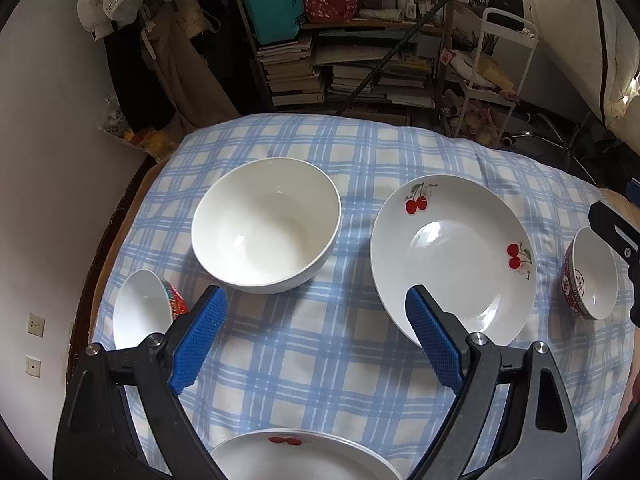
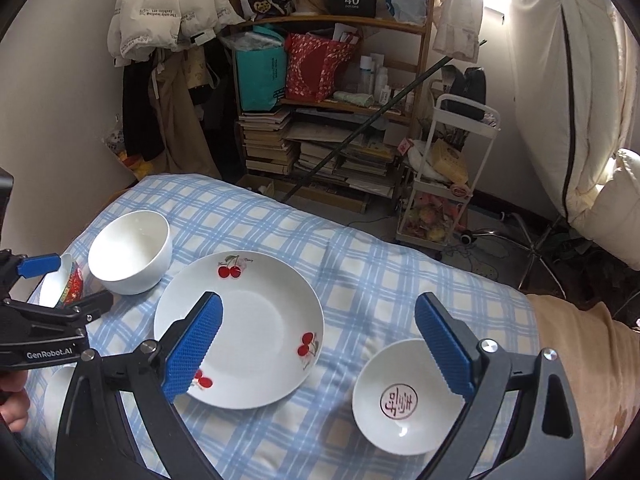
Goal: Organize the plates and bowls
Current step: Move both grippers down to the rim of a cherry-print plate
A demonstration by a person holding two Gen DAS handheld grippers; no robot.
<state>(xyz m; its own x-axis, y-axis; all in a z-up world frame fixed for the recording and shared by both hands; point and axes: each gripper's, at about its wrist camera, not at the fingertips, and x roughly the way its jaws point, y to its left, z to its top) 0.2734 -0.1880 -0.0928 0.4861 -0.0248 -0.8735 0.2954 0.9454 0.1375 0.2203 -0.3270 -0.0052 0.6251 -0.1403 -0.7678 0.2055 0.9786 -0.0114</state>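
On the blue checked tablecloth stand a large white bowl, a cherry-print plate, a small red-patterned bowl at the left and another red-patterned bowl at the right. A second cherry plate lies at the near edge. My left gripper is open and empty above the cloth between the white bowl and the plate. My right gripper is open and empty above the cherry plate and the small bowl with a red seal mark. The white bowl shows at the left.
A cluttered bookshelf with books and bags stands behind the table. A white trolley stands to its right. Hanging clothes are at the back left. A beige blanket lies at the table's right end.
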